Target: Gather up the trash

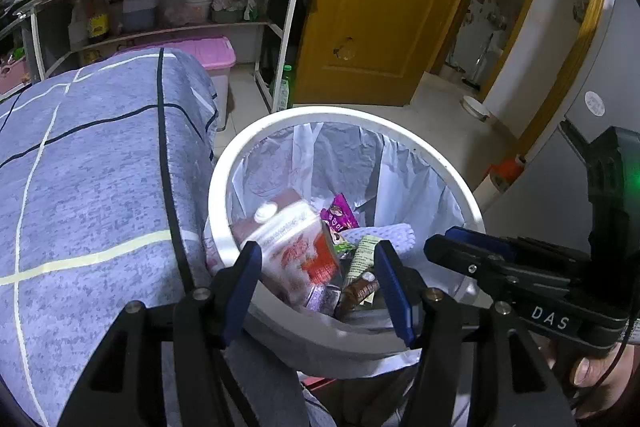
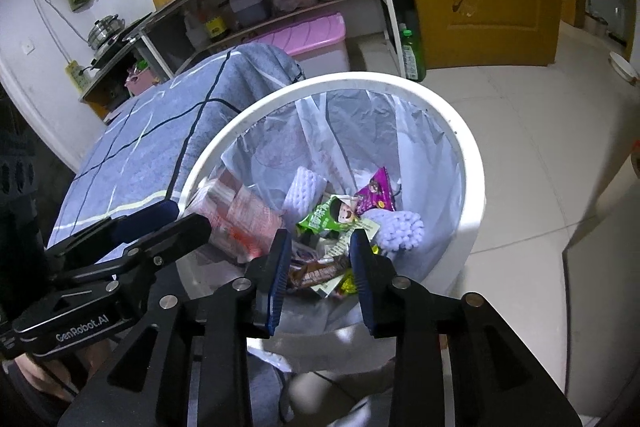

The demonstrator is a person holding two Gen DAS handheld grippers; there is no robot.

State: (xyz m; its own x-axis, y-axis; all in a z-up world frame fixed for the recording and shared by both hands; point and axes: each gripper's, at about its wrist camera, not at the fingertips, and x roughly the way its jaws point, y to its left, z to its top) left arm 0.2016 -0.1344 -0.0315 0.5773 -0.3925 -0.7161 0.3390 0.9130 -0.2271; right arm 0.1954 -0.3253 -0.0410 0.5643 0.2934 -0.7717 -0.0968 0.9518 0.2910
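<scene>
A white trash bin (image 1: 400, 131) lined with a white bag stands on the floor beside a cloth-covered table; it also shows in the right wrist view (image 2: 460, 131). Inside lie a white and red milk carton (image 1: 296, 247), a purple snack wrapper (image 1: 340, 215), a green wrapper (image 2: 332, 217), a lilac foam net (image 2: 400, 227) and a brown bar wrapper (image 2: 316, 273). My left gripper (image 1: 316, 283) is open over the bin's near rim, and the carton, blurred, sits loose between its fingers inside the bin. My right gripper (image 2: 320, 267) is open and empty over the bin.
A table under a blue checked cloth (image 1: 92, 187) stands left of the bin. Behind are a white shelf rack (image 1: 288, 27) with bottles and a kettle, a pink-lidded box (image 1: 216, 55), a green bottle (image 2: 412, 55) and a yellow door (image 1: 372, 7). Tiled floor lies to the right.
</scene>
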